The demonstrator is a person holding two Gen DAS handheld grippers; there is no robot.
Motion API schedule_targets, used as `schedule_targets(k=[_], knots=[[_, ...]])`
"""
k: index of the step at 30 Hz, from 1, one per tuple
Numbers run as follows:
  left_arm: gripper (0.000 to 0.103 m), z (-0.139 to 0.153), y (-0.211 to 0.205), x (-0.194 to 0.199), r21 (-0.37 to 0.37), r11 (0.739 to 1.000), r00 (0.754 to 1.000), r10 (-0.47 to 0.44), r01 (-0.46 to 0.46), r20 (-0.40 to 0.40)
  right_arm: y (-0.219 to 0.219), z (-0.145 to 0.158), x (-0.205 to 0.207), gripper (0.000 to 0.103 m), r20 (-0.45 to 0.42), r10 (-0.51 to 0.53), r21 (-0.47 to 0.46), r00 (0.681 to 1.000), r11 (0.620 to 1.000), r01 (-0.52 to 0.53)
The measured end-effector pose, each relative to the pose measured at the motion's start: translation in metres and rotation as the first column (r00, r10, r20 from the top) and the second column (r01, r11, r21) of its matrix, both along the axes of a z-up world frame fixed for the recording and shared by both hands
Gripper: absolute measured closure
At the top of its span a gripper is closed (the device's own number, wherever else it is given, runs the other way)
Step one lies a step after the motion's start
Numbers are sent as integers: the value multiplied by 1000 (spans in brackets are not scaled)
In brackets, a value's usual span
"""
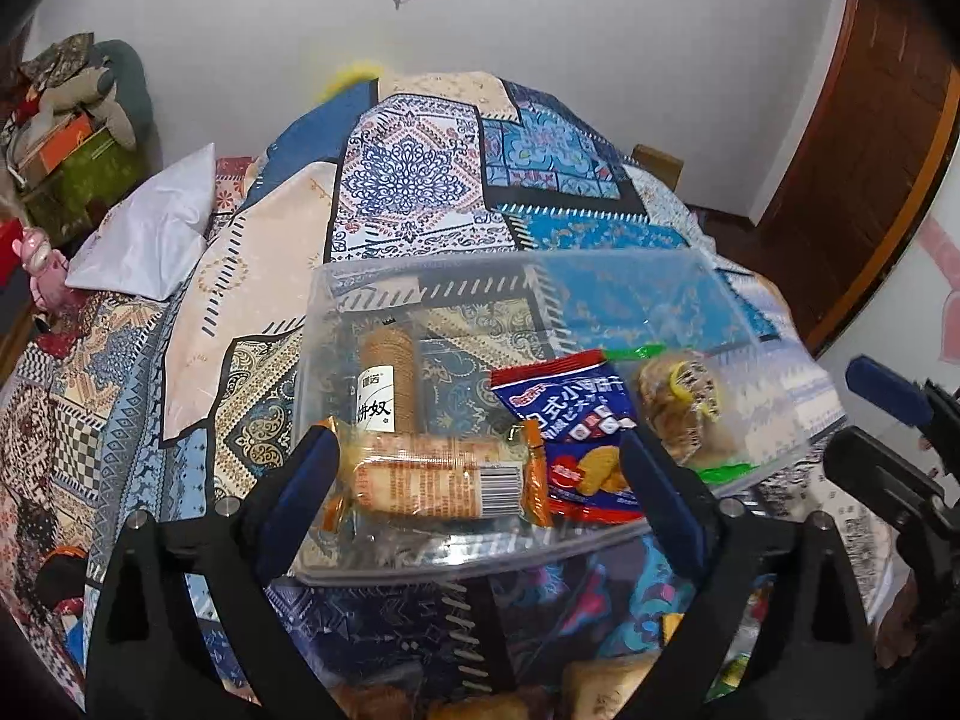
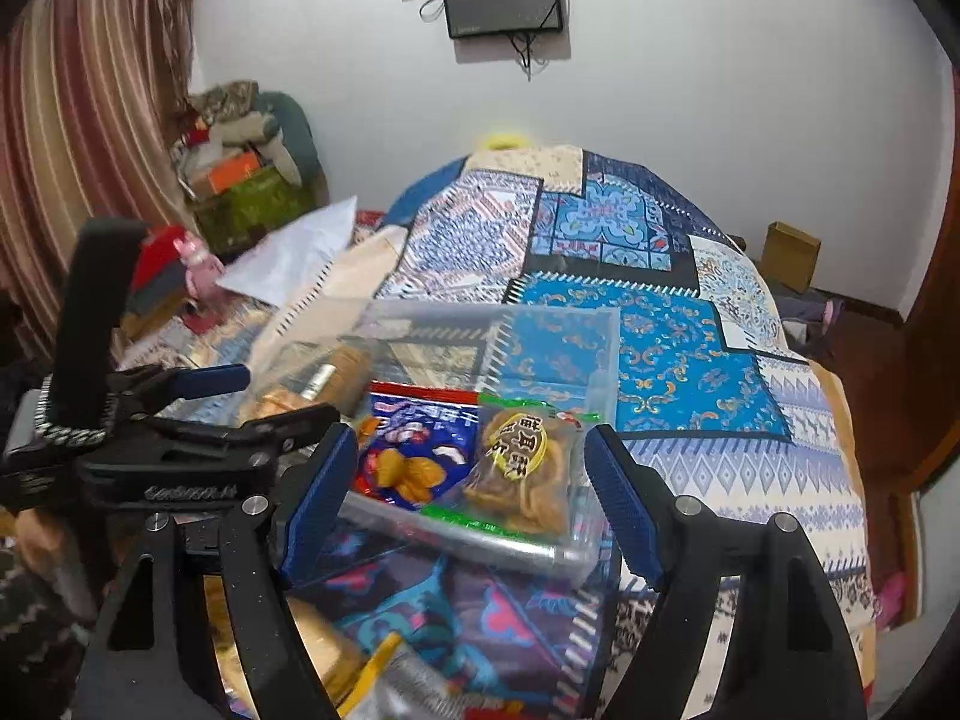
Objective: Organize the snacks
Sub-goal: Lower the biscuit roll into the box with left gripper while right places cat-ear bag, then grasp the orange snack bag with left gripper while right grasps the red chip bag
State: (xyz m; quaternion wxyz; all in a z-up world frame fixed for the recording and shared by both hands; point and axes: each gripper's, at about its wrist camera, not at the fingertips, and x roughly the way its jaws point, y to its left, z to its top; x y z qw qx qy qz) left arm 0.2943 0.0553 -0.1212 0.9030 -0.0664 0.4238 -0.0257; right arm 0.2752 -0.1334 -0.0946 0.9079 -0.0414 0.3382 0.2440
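Note:
A clear plastic bin [image 1: 606, 282] lies on the patterned bedspread. Inside it are a tall biscuit roll [image 1: 387, 378], an orange-ended cracker pack [image 1: 438, 480], a blue and red snack bag [image 1: 582, 432] and a clear bag of brown snacks [image 1: 684, 402]. My left gripper [image 1: 480, 486] is open, its blue fingers either side of the cracker pack over the bin's near edge. My right gripper [image 2: 471, 498] is open in front of the bin's near corner [image 2: 558, 558], with the blue bag [image 2: 414, 450] and the brown snack bag [image 2: 522, 474] between its fingers.
More loose snack packs [image 1: 600, 684] lie on the bedspread just below my grippers, also in the right wrist view [image 2: 360, 660]. A white pillow [image 1: 150, 234] lies at the left. Boxes and clutter [image 1: 66, 150] stand against the wall; a wooden door [image 1: 870, 150] is at the right.

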Motion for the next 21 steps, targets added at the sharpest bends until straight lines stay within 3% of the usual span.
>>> schedule_targets(k=[9,16,21], knots=[[7,25,12,-59,26,999,997,30,-32,68,-28,14,-37,24,27,-29,7,999,1000,29],[8,17,14,-115,121,992,996,14,-24,87,-49,-3,-63,23,-35,-52,6,998,999,52],[12,2,26,-141,110,993,998,29,-35,54,-60,-24,-79,23,-70,-65,-33,995,997,63]])
